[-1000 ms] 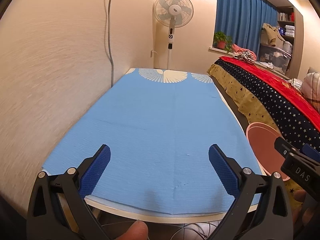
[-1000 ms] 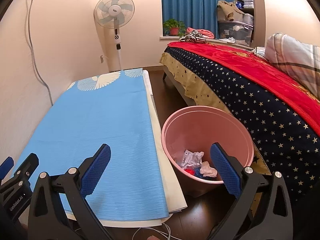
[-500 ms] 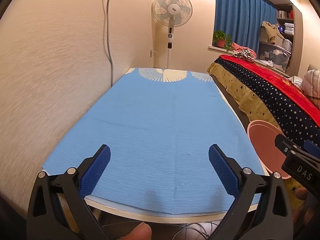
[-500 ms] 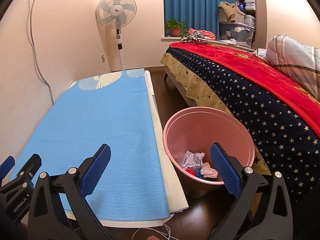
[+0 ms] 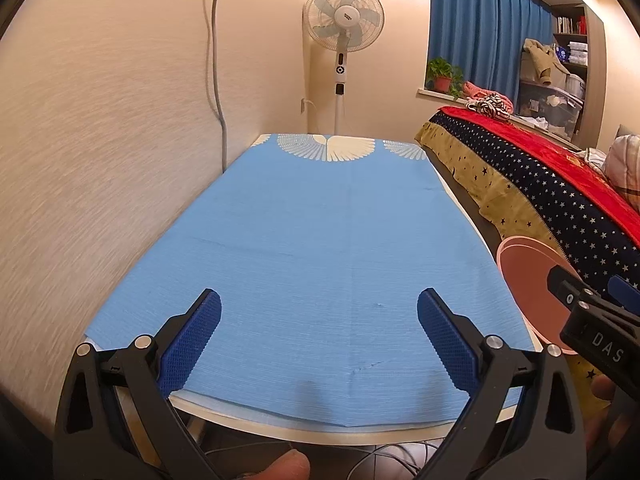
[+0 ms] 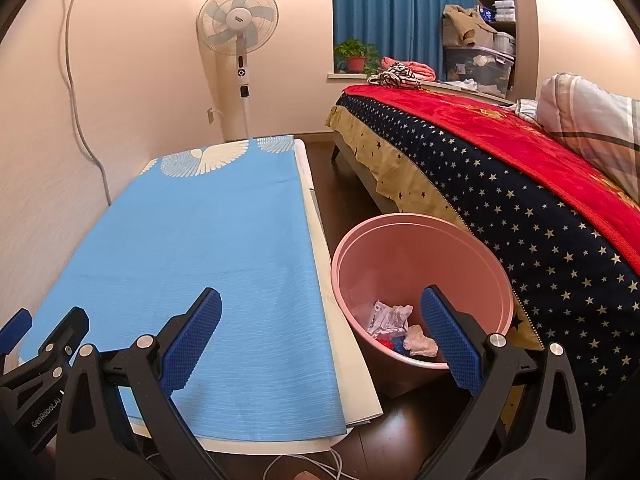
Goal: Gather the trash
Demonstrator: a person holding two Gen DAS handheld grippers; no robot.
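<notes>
two grippers are held side by side at the near end of a table covered by a blue cloth (image 5: 340, 240), and both have their blue-padded fingers spread wide with nothing between them. the left gripper (image 5: 319, 340) points straight down the length of the cloth, which is bare. the right gripper (image 6: 320, 336) sits off the table's right edge, its left finger over the cloth and its right finger over the pink bin (image 6: 420, 264). the bin stands on the dark floor between the table and the bed (image 6: 520, 184), just beside the table's edge. crumpled trash (image 6: 394, 326) lies at the bottom of the bin: a white and silver wrapper, a pale wad of tissue, and small red and blue scraps; it shows just left of the right finger's pad (image 6: 450, 340), below the tips.

the left wrist view shows only the bin's rim at its right side, partly behind the other gripper's body, and none of the contents; the right wrist view looks down into the bin. the left view also shows a fingertip at its lower edge. a standing fan (image 6: 239, 24) stands beyond the table's far end, with blue curtains (image 6: 384, 12) to its right.
</notes>
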